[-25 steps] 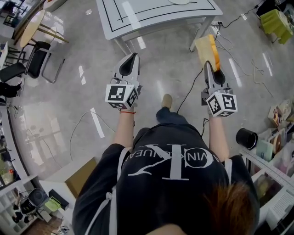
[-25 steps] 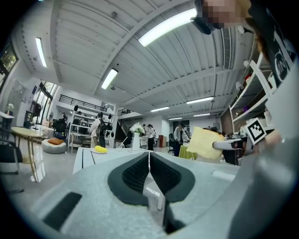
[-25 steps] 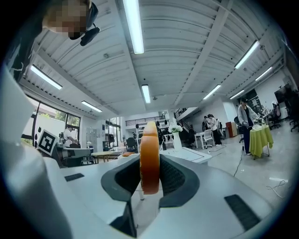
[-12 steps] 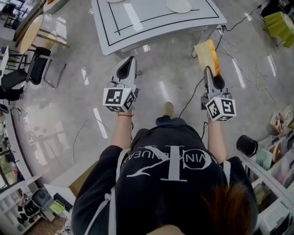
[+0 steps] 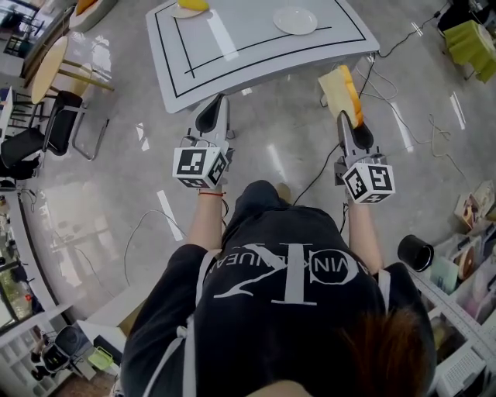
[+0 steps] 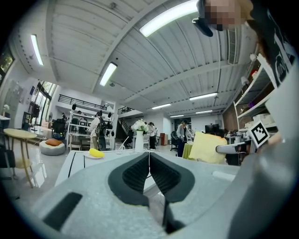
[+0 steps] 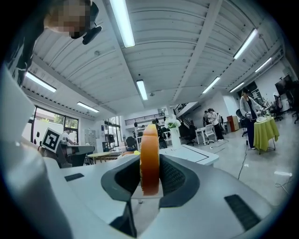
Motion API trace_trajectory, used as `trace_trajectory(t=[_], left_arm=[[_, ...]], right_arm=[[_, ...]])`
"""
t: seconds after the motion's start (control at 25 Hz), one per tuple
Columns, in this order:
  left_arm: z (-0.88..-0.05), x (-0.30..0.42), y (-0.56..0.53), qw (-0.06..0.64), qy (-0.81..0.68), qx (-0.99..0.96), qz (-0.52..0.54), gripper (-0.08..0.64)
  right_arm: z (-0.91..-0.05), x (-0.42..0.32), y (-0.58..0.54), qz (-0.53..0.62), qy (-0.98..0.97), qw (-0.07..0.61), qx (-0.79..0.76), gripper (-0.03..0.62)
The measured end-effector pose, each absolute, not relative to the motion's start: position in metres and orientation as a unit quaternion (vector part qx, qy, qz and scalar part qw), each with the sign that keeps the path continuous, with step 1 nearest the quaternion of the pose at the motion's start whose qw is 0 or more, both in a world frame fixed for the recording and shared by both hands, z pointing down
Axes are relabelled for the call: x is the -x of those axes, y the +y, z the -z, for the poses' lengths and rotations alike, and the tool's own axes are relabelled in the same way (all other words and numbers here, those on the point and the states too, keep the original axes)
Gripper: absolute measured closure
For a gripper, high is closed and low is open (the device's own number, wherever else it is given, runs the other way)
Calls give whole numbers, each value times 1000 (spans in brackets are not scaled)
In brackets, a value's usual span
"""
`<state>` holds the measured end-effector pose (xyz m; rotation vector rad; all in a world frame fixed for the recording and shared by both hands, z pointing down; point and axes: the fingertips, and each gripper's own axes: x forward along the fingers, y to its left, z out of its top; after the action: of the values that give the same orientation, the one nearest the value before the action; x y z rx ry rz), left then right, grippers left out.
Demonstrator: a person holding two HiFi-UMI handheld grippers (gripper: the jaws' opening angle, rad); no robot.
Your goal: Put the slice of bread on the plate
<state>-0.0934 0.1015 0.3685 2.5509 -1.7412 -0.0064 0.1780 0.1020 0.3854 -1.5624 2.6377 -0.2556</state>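
The slice of bread (image 5: 342,88), pale with an orange crust, stands on edge in my right gripper (image 5: 344,118), which is shut on it, out over the floor just short of the table's right corner. Seen edge-on in the right gripper view, the bread slice (image 7: 149,156) is pinched between the dark pads. An empty white plate (image 5: 295,19) lies on the white table (image 5: 248,54) near its far right. My left gripper (image 5: 219,105) is shut and empty, just short of the table's near edge. In the left gripper view its jaws meet, with the bread slice (image 6: 207,148) off to the right.
A yellow item on a second plate (image 5: 191,6) lies at the table's far left. Chairs (image 5: 62,105) and a round table (image 5: 54,46) stand to the left. Cables (image 5: 391,93) trail over the floor on the right, by a black cylinder (image 5: 415,253) and shelving.
The person has walked toward the table, which now shows more fully and closer in the head view. Both grippers travelled forward with them; the bread stays gripped in the right one.
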Motion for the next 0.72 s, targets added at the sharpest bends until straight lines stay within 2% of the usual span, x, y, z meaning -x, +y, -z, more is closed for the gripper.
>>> trace_trajectory(t=[0.72], left_arm=[[-403,100,30,66,-555,-829,-28,555]], right_arm=[[-414,-165,26,129,852,20,508,497]])
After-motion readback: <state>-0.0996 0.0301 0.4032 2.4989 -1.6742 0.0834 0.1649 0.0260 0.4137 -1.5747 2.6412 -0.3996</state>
